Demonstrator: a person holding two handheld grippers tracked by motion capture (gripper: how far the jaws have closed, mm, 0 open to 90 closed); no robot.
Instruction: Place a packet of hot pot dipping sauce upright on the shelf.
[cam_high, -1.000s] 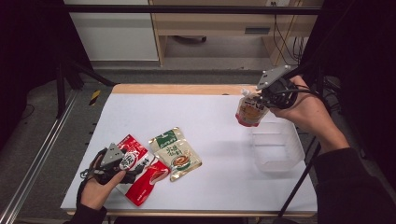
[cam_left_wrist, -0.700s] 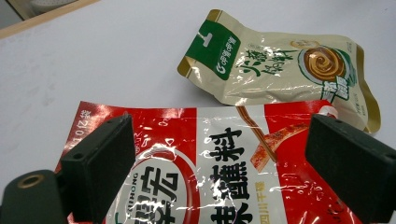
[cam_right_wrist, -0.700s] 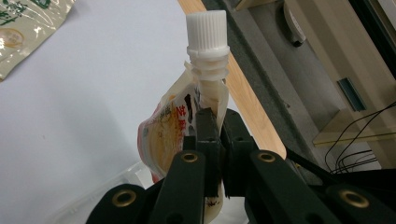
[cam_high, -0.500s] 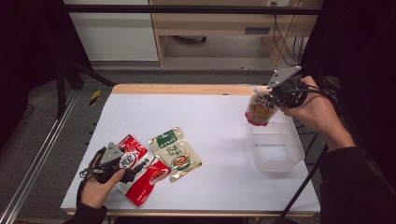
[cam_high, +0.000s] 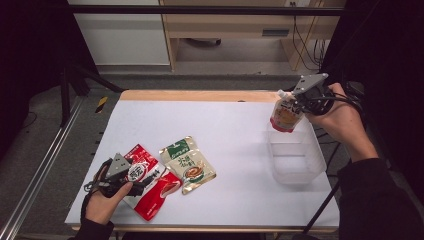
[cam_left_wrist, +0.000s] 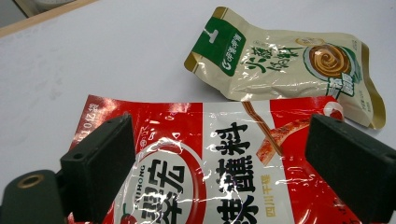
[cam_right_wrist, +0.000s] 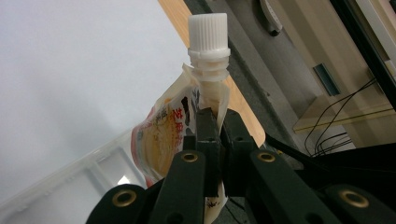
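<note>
My right gripper (cam_high: 298, 103) is shut on a spouted pouch (cam_high: 285, 114) with a white cap, and holds it in the air over the far edge of a clear plastic bin (cam_high: 296, 159). In the right gripper view the gripper (cam_right_wrist: 218, 123) pinches the spouted pouch (cam_right_wrist: 163, 140) just below its cap, with the clear bin (cam_right_wrist: 70, 186) beneath. My left gripper (cam_high: 134, 175) rests open over a red sauce packet (cam_high: 152, 187) at the table's front left. In the left gripper view its jaws stand wide apart above the red packet (cam_left_wrist: 210, 168). A beige and green packet (cam_high: 189, 162) lies beside it.
The white table (cam_high: 220, 135) has a wooden far edge (cam_high: 200, 95). A metal rail (cam_high: 40, 165) runs along the left side. Cables and a wooden shelf unit stand on the floor beyond the table.
My right hand has carried the spouted pouch rightward and slightly down, from beside the bin to above its far edge. The left gripper has stayed in place.
</note>
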